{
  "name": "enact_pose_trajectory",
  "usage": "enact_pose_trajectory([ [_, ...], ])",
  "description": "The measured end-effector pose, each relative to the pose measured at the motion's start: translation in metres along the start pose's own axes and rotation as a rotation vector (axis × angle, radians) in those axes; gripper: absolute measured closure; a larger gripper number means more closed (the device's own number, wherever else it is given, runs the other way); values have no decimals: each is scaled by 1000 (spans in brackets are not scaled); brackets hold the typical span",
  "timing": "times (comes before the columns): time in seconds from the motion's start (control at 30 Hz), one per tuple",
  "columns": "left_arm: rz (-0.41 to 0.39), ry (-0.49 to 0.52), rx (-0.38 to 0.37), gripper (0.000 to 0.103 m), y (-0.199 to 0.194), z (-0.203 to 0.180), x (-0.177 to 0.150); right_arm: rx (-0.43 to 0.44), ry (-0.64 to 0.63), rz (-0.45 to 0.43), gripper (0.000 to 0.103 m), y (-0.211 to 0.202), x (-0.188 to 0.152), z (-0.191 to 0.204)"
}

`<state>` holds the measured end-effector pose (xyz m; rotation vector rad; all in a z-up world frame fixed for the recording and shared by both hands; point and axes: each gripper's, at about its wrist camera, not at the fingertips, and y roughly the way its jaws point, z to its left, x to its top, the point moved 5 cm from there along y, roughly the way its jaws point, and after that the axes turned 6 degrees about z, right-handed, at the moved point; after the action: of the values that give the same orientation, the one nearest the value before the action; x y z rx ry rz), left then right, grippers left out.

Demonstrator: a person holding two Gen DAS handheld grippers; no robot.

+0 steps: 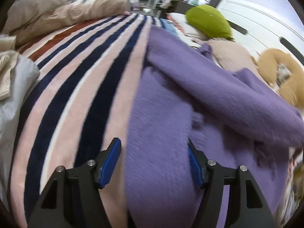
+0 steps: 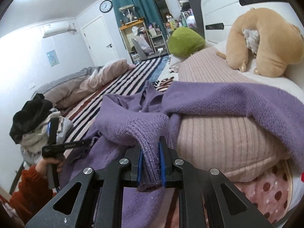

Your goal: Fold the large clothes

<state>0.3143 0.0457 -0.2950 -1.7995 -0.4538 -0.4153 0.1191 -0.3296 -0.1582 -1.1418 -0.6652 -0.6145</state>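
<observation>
My right gripper (image 2: 150, 159) is clamped on a ribbed cuff of the purple sweater (image 1: 167, 117), which sprawls across the striped bed (image 1: 76, 79) and a pink pillow (image 2: 218, 142). My left gripper (image 1: 153, 150) hovers half-open and empty over its body. I should draw the sleeve in flat across the body, keeping it taut.

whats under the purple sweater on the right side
The purple sweater drapes over a ribbed pink pillow, whose front bulges out below it. The pillow's top is covered, so anything else there is hidden.
</observation>
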Motion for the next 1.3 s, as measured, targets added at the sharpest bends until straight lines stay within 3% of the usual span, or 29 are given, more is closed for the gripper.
enact_pose_trajectory([
  [0.1,5,-26,23,80,8,11,2,-6,33,7,93,-1,-8,-11],
  [0.13,-6,-44,26,86,8,16,3,-7,45,8,93,-1,-10,-14],
  [0.27,-80,-152,89,91,-1,43,5,27,71,28,93,1,-18,-16],
  [0.37,-87,-199,95,91,-4,57,4,101,75,83,93,14,-31,-4],
  [0.5,-75,-185,82,84,-5,55,3,124,38,222,92,47,-58,14],
  [0.63,-87,-187,28,67,-18,54,1,94,-2,317,83,69,-80,21],
  [0.8,-170,-104,-77,43,-58,32,-2,117,4,285,62,61,-75,23],
  [0.97,-208,-17,-71,39,-96,5,-5,137,-36,165,59,38,-53,41],
  [1.07,-223,25,-75,35,-115,-12,-12,155,-80,123,65,33,-44,55],
  [1.17,-211,62,-68,34,-127,-25,-23,178,-112,157,93,44,-49,65],
  [1.3,-201,84,-41,30,-139,-35,-39,108,-132,249,94,74,-66,63],
])
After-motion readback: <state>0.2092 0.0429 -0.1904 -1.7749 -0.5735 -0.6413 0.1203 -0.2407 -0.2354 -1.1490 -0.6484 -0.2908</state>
